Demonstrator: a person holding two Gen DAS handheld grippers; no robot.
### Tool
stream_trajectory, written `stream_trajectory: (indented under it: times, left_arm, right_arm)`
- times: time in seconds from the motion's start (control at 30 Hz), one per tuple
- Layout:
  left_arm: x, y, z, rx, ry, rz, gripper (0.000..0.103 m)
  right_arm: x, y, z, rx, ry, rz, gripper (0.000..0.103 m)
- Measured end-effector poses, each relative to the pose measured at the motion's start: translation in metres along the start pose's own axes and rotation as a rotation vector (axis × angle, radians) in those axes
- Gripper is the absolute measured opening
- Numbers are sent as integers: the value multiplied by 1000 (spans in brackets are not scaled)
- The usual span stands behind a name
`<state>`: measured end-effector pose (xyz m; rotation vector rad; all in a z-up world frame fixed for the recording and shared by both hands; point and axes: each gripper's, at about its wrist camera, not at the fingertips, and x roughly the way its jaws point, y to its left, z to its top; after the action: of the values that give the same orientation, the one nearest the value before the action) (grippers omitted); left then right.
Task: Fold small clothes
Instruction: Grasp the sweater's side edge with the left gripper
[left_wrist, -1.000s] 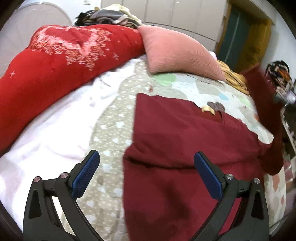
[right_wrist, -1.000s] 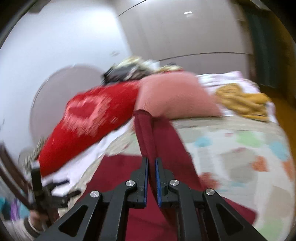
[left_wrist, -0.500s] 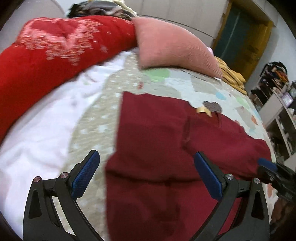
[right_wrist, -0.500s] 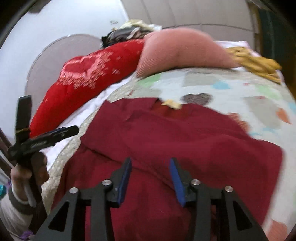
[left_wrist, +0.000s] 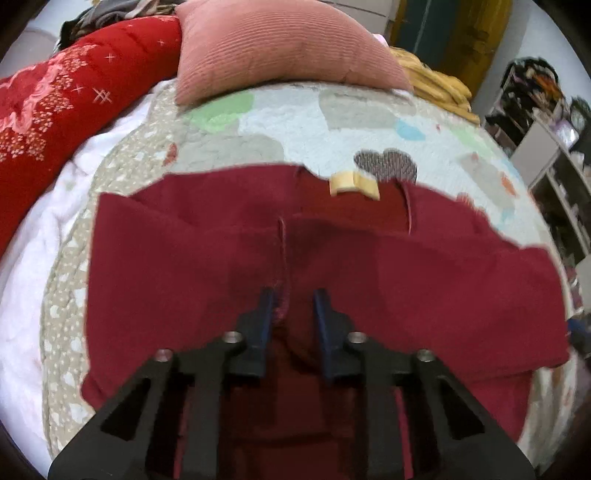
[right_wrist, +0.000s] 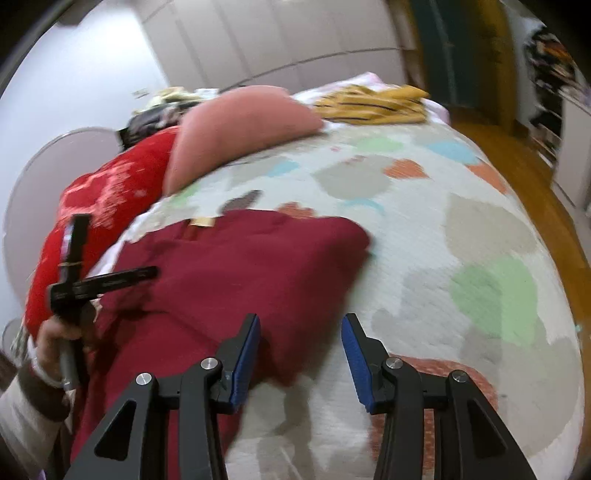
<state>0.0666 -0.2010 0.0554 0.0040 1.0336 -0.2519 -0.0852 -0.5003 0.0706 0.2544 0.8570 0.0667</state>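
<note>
A dark red garment (left_wrist: 406, 280) lies on the patchwork quilt (left_wrist: 288, 114), its sleeve folded across the body and a tan neck label (left_wrist: 352, 182) at the far edge. My left gripper (left_wrist: 291, 302) is low over the garment's middle, jaws nearly closed around a raised fold with a narrow gap left. In the right wrist view the garment (right_wrist: 229, 273) lies to the left. My right gripper (right_wrist: 301, 336) is open and empty over the garment's right edge. The left gripper (right_wrist: 107, 280) shows at the far left there.
A pink cushion (left_wrist: 280, 40) and a red blanket (left_wrist: 62, 99) lie at the head of the bed. A yellow garment (right_wrist: 373, 103) lies at the far corner. White sheet (left_wrist: 33, 258) on the left. Shelves (left_wrist: 554, 177) and wooden floor (right_wrist: 535, 173) lie to the right.
My right gripper let go of the sleeve, which now lies folded across the garment, and drew back to the right edge. My left gripper moved onto the garment's middle and its jaws closed most of the way.
</note>
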Motion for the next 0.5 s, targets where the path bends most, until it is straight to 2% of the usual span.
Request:
stream_trajectory:
  times: [0.07,0.17,0.27,0.3,0.4,0.5]
  left_arm:
    - [-18,12,7,-26,-47,-24,11]
    - [-41,37,9,-71,-95,-27,11]
    - [-47,55,4,-96,-85,-16,11]
    - [-48,57,1,-100,-84,-17,7]
    - [-60,71,-13,-89,-124,39,5]
    - [-60,95,-21,-156,-129,72,5]
  right_arm:
    - [3,-5,2,26,3,-15,44]
    - [4,-4,7,46,-11,0,44]
    - [6,2,12,57,-21,22,44]
    - [8,5,13,59,-19,28,44]
    - [10,12,15,61,-27,34,44]
    - [11,14,16,55,-22,26,45]
